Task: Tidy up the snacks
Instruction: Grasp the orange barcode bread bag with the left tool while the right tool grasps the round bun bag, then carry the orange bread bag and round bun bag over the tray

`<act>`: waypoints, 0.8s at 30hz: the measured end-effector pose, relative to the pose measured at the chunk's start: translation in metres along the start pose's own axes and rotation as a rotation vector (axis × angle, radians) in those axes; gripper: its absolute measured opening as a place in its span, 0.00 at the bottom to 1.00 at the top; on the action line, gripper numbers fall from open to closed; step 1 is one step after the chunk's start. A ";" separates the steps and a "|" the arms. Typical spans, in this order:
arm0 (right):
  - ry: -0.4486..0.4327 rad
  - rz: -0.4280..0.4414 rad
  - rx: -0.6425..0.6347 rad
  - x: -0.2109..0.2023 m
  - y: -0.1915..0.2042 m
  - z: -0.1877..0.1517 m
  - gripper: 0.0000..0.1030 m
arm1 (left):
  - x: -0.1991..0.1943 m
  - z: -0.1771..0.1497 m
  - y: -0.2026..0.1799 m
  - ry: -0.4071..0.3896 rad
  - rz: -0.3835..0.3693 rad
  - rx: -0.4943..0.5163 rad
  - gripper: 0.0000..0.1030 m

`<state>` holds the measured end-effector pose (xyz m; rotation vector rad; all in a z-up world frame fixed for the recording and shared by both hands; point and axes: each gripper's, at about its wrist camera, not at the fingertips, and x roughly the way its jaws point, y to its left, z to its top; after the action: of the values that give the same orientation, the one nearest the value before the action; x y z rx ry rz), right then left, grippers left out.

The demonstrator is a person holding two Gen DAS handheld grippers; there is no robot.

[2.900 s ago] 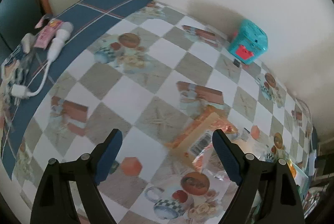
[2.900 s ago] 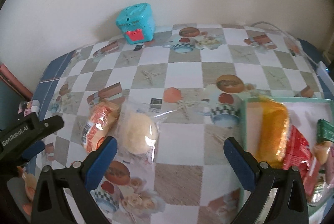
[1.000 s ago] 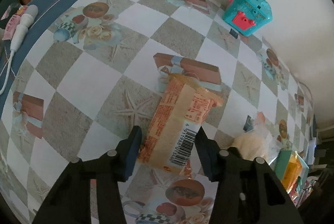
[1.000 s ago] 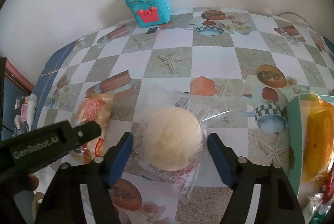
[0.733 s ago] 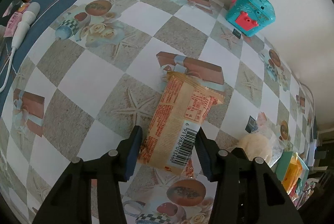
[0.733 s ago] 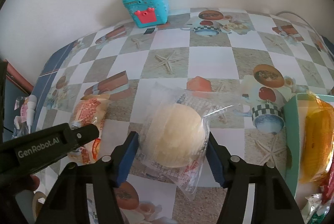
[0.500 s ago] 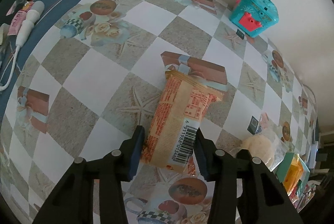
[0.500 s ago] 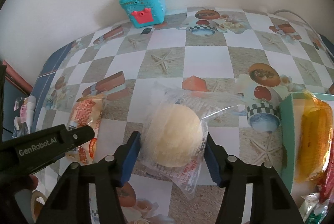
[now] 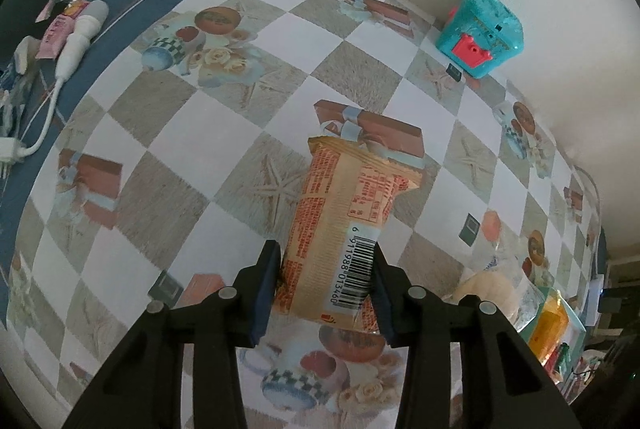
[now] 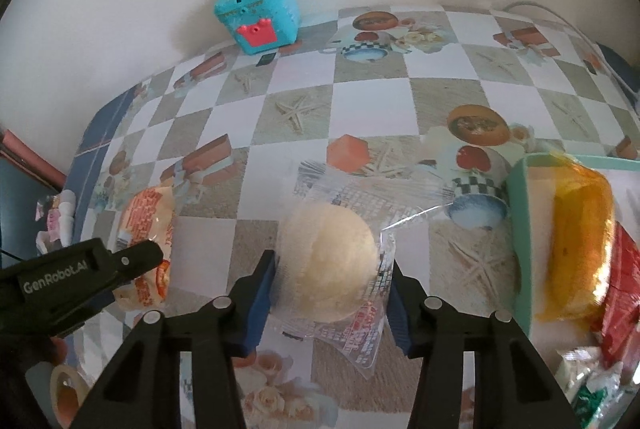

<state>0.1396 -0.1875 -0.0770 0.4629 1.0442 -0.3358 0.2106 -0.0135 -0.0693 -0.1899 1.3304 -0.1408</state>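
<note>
Both grippers have just closed — my left gripper (image 9: 324, 281) clamps the orange snack packet (image 9: 344, 229), my right gripper (image 10: 330, 287) the clear-wrapped round bun (image 10: 328, 269). Each snack sits between its fingers, ready for the teal tray (image 10: 520, 229) to the right.

Tray (image 10: 520, 229) contents cut off right.

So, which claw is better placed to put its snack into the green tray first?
Right. The right claw grips the round bun just beside the green tray; the left claw with the orange packet is farther.
</note>
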 end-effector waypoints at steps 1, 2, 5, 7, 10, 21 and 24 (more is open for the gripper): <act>-0.002 0.001 0.002 -0.004 0.000 0.000 0.51 | -0.005 -0.002 0.000 -0.003 -0.002 -0.001 0.43; -0.004 0.002 0.005 -0.008 -0.001 0.000 0.51 | -0.009 -0.005 -0.001 -0.006 -0.002 0.001 0.43; -0.013 0.007 0.014 -0.024 -0.002 -0.002 0.51 | -0.022 -0.011 -0.003 -0.020 -0.001 0.008 0.43; -0.028 0.004 0.015 -0.037 -0.004 -0.003 0.51 | -0.033 -0.015 -0.005 -0.032 -0.006 0.013 0.43; -0.048 0.005 0.030 -0.055 -0.010 -0.005 0.51 | -0.048 -0.022 -0.008 -0.047 -0.016 0.021 0.43; -0.071 0.005 0.089 -0.098 -0.041 -0.033 0.51 | -0.086 -0.065 -0.022 -0.112 -0.016 0.083 0.43; -0.098 0.001 0.090 -0.114 -0.044 -0.039 0.51 | -0.091 -0.077 -0.027 -0.121 -0.015 0.106 0.43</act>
<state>0.0363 -0.1997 -0.0020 0.5222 0.9363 -0.4017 0.1151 -0.0248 0.0056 -0.1170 1.1978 -0.2085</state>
